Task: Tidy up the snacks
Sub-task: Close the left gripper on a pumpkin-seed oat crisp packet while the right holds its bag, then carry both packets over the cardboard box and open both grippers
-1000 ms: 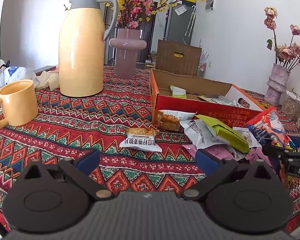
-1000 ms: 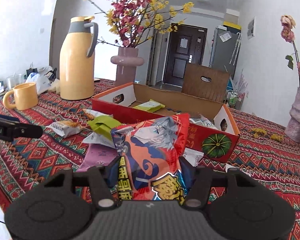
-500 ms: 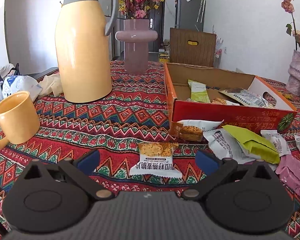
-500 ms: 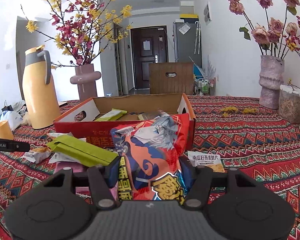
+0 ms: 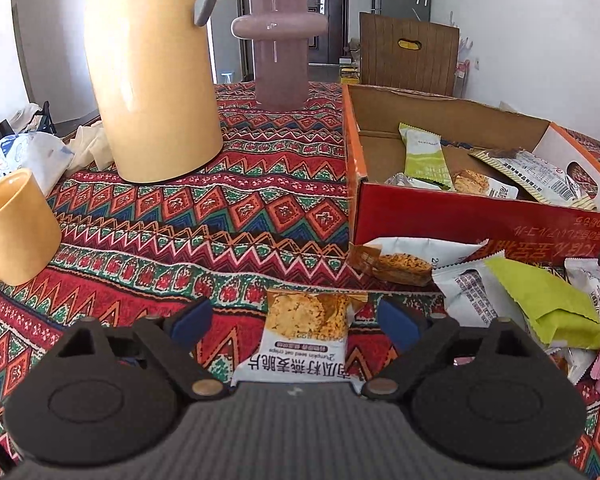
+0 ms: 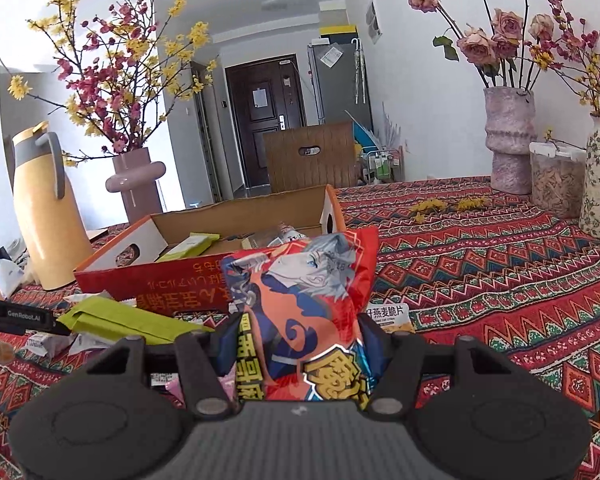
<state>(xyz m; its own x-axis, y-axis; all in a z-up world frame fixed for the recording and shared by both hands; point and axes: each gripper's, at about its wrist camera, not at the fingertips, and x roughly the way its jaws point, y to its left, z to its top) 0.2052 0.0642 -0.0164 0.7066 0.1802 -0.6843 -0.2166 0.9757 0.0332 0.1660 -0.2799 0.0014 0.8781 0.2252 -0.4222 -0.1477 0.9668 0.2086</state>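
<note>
the left gripper (image 5: 294, 318) jaws, just narrowed, straddle without touching an oat crisp packet (image 5: 306, 336) lying on the tablecloth (image 5: 220, 216) near the red box (image 5: 460, 216) corner. the right gripper (image 6: 296, 344) pinches an orange snack bag (image 6: 304, 304) upright, before the box's front edge.

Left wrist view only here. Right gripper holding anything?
Observer: Yes. The right gripper is shut on a red-orange snack bag with a cartoon figure, held upright.
Operator: In the box yet?
Observer: No. It's on the near side of the red cardboard box, by its right end.
Operator: Anything loose past that end?
Observer: One oat crisp packet on the tablecloth, just behind the bag.
</note>
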